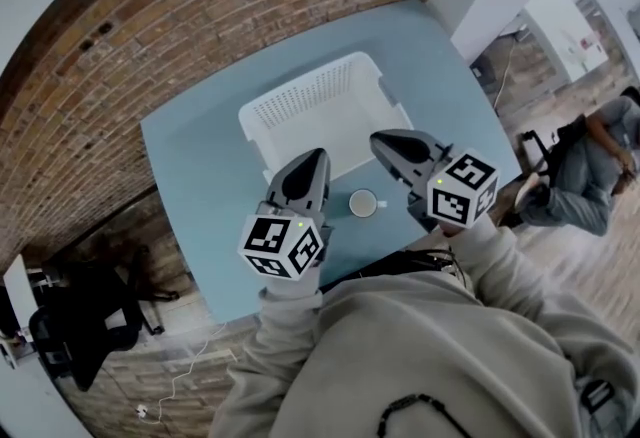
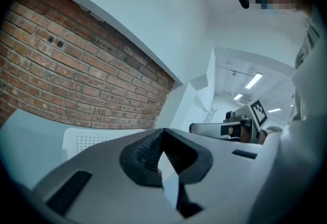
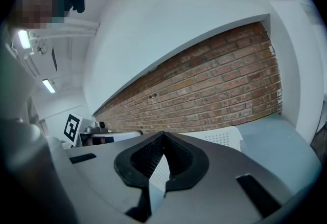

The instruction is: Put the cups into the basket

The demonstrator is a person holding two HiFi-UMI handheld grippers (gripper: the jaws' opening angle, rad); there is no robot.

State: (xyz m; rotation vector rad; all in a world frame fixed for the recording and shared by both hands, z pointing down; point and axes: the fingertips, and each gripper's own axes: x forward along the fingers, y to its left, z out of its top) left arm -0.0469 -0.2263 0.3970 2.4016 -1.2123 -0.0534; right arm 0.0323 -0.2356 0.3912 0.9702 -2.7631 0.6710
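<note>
A white cup [image 1: 363, 203] stands upright on the pale blue table [image 1: 200, 166], near its front edge. Just behind it sits the white perforated basket [image 1: 310, 76], with nothing in it that I can see. My left gripper [image 1: 310, 158] hovers to the left of the cup, shut and holding nothing. To the cup's right and above it, my right gripper [image 1: 378, 138] is also shut and holds nothing. The left gripper view shows its shut jaws [image 2: 162, 131] with the basket [image 2: 97, 138] beyond. In the right gripper view the closed jaws [image 3: 163, 135] point over the basket [image 3: 225, 137]. The cup is hidden in both gripper views.
A brick wall [image 1: 200, 6] runs behind the table's far and left sides. A person [image 1: 590, 166] sits on a chair to the right of the table. A black office chair [image 1: 80, 316] stands on the floor at the lower left, near a white cable [image 1: 180, 381].
</note>
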